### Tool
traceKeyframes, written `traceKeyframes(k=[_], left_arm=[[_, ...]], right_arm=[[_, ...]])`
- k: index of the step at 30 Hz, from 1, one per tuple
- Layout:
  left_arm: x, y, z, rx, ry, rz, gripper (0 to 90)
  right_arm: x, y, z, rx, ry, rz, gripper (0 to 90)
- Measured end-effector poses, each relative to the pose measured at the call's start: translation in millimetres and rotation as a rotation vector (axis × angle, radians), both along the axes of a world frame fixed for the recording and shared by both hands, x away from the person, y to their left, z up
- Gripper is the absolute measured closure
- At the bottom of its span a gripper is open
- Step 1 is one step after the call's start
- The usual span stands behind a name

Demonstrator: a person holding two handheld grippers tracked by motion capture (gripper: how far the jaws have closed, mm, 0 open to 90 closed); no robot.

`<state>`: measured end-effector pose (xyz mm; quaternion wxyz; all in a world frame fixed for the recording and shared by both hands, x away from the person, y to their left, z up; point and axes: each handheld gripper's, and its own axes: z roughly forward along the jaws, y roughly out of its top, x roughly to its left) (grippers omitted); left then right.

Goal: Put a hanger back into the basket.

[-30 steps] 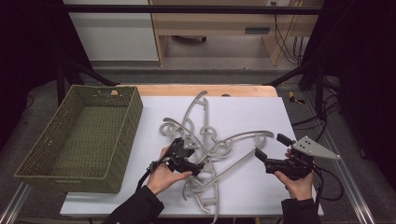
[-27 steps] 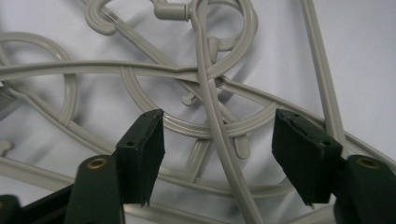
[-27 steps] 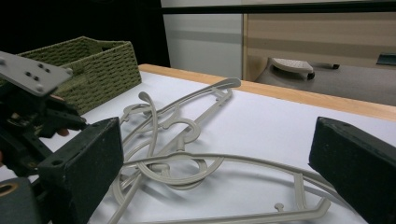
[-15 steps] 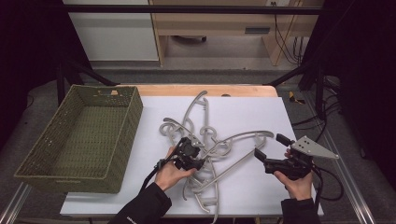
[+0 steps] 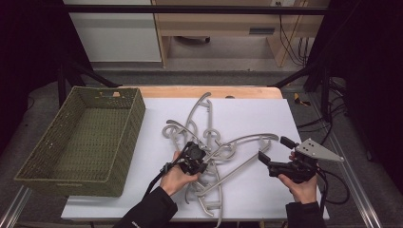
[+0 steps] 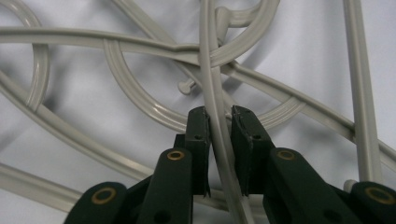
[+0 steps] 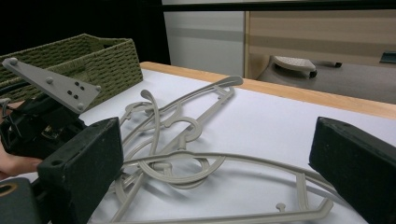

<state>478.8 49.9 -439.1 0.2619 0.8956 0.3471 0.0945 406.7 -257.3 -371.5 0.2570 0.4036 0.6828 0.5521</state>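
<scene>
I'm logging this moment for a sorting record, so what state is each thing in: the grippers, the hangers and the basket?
Left gripper: jaws have just been closing, now shut on a hanger bar.
Right gripper: open, nothing between the jaws, held off to the side.
Pile of hangers: tangled, lying flat on the white sheet.
Wicker basket: upright, empty, at the table's left.

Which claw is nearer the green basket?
Left. The left claw is in the hanger pile, just right of the green basket; the right claw is beyond the pile.
</scene>
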Motion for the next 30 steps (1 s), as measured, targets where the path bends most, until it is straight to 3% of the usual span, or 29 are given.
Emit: traceKeyframes(k=[3,6,14,18,30], left_arm=[[0.8,1.7,0.2,0.013,-0.007,0.021,81.1],[0.8,4.5,0.2,-0.008,0.004,0.021,81.8],[-6.0,11.8,7.8,-0.067,-0.062,0.014,82.3],[-9.5,15.2,12.2,-0.07,-0.091,0.005,82.5],[-15.4,33.0,38.2,-0.174,-0.135,0.011,82.5]], right_arm=[[0.1,-0.3,-0.2,0.001,0.0,0.0,3.2],[0.1,0.0,-0.1,0.002,0.003,-0.001,3.2],[-0.1,-0.8,-0.1,0.003,0.003,0.001,3.2],[0.3,-0.8,-0.8,0.002,0.006,-0.002,3.2],[-0.7,-3.1,0.4,0.007,-0.002,-0.002,3.2]])
